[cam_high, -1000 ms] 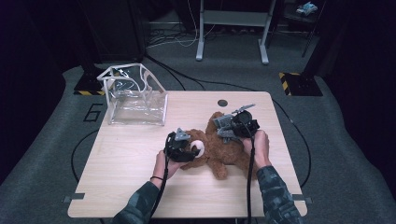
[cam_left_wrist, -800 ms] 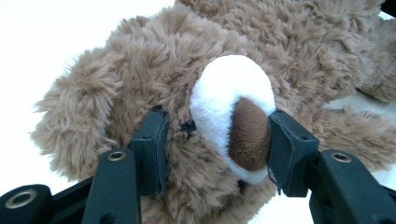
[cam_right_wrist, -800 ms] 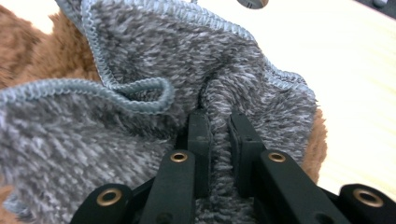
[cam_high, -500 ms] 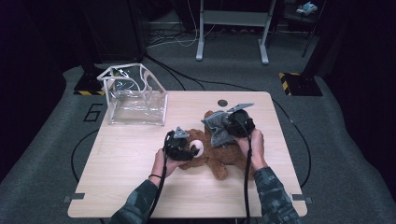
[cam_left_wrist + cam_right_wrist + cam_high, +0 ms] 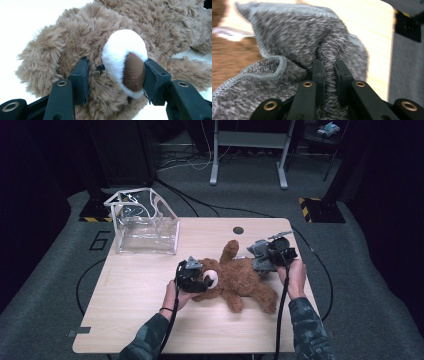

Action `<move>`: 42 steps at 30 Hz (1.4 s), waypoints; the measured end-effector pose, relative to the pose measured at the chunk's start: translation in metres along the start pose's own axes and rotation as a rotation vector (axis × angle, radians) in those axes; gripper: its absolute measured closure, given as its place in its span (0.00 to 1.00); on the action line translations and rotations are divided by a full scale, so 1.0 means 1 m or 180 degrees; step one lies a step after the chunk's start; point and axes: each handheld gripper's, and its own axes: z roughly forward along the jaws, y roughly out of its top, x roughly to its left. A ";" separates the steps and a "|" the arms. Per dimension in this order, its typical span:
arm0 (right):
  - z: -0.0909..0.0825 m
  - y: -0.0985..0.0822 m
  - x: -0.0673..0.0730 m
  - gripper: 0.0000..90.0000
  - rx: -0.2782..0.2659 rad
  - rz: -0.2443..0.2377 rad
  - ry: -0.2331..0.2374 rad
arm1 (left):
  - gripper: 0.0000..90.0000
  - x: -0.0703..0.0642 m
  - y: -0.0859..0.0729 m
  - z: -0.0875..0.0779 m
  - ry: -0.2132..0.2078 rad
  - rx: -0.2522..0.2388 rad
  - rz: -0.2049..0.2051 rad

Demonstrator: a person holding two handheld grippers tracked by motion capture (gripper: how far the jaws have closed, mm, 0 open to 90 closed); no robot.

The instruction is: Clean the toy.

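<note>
On table (image 5: 150,290), teddy bear's (image 5: 240,280) snout sits inside left hand-held gripper (image 5: 115,75).

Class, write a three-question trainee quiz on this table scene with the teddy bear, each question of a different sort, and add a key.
1. True or false: the left gripper is clamped on the fluffy brown teddy bear's white muzzle.
2. What does the right gripper pinch? A a grey knitted cloth; B a cable; C the bear's paw.
3. Fill in: the clear plastic box stands at the light wooden table's far ____ corner in the high view.

Key: 1 true; 2 A; 3 left.
</note>
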 end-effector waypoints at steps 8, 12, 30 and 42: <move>-0.034 0.005 -0.007 0.90 -0.0449 0.0192 0.0168 | 0.51 0.001 0.000 0.000 -0.0004 0.0009 0.0019; -0.046 0.014 0.014 0.90 -0.0555 0.0064 0.0477 | 0.51 0.001 0.000 0.000 -0.0011 0.0015 0.0012; 0.009 0.002 0.012 0.90 -0.0078 -0.0008 0.0326 | 0.51 0.000 0.001 0.000 -0.0010 0.0005 0.0000; -0.026 -0.007 -0.025 0.90 -0.0370 0.0386 0.0204 | 0.51 0.001 0.001 0.000 -0.0015 0.0023 0.0013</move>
